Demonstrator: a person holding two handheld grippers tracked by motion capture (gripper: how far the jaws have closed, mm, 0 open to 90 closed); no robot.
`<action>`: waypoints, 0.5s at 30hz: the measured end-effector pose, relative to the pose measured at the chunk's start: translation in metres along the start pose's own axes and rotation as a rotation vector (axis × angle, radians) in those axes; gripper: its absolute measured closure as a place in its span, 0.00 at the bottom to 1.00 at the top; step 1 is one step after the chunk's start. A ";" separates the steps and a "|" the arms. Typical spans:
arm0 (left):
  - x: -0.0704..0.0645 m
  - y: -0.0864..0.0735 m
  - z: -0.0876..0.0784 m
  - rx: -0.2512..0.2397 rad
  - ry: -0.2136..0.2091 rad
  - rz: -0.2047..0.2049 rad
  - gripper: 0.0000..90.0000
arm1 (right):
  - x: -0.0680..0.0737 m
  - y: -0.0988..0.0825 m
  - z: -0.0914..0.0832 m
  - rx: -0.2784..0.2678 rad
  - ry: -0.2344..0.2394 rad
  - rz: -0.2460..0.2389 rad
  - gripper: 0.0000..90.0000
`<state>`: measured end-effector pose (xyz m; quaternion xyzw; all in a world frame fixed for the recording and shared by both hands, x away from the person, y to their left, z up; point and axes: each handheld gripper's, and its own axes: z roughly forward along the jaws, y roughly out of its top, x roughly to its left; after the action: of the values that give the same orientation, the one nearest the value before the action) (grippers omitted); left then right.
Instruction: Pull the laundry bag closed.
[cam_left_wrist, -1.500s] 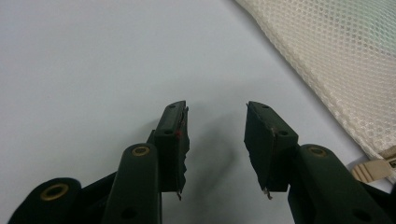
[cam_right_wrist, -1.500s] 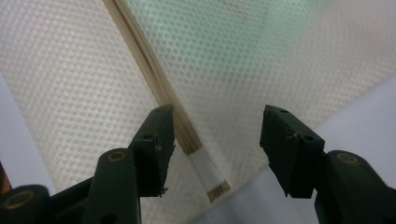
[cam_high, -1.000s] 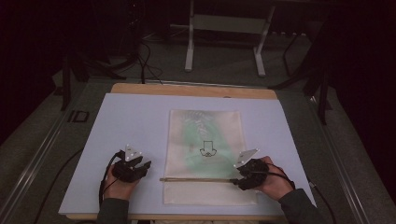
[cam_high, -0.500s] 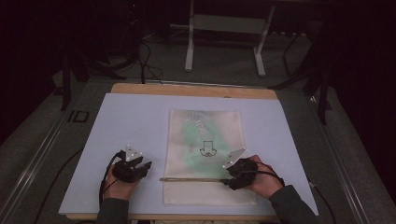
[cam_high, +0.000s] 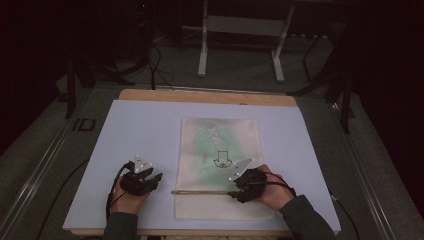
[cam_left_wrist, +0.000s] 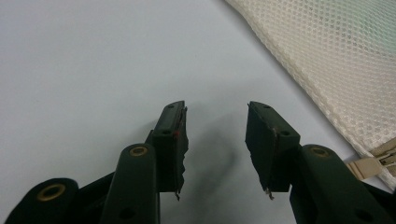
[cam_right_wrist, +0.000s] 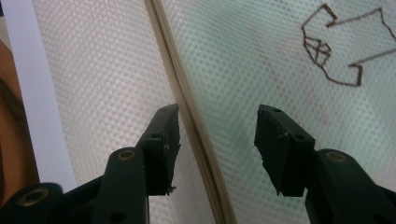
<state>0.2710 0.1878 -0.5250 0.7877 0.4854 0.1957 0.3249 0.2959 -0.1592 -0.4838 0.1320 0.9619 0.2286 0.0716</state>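
On mesh bag (cam_high: 220, 170): right tongs (cam_right_wrist: 217, 140) part-open, closing, straddling zipper (cam_right_wrist: 187, 112) | left tongs (cam_left_wrist: 217, 135) open, empty

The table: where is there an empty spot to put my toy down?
The white sheet is bare left of the mesh bag, from the far edge down to the left gripper. A narrower bare strip runs right of the bag. The near middle is crowded: the right gripper sits over the bag's zipper.
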 end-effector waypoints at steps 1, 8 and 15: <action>0.000 0.000 0.000 -0.001 0.000 0.000 0.64 | 0.001 0.002 0.001 0.000 0.000 -0.003 0.55; 0.000 0.000 0.000 -0.002 -0.005 0.002 0.64 | 0.004 0.010 0.006 0.000 0.014 -0.023 0.55; 0.000 0.000 0.000 -0.003 -0.007 0.003 0.64 | 0.007 0.022 0.010 -0.004 0.023 -0.048 0.56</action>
<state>0.2709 0.1877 -0.5250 0.7886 0.4830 0.1942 0.3273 0.2959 -0.1342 -0.4833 0.1058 0.9651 0.2304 0.0661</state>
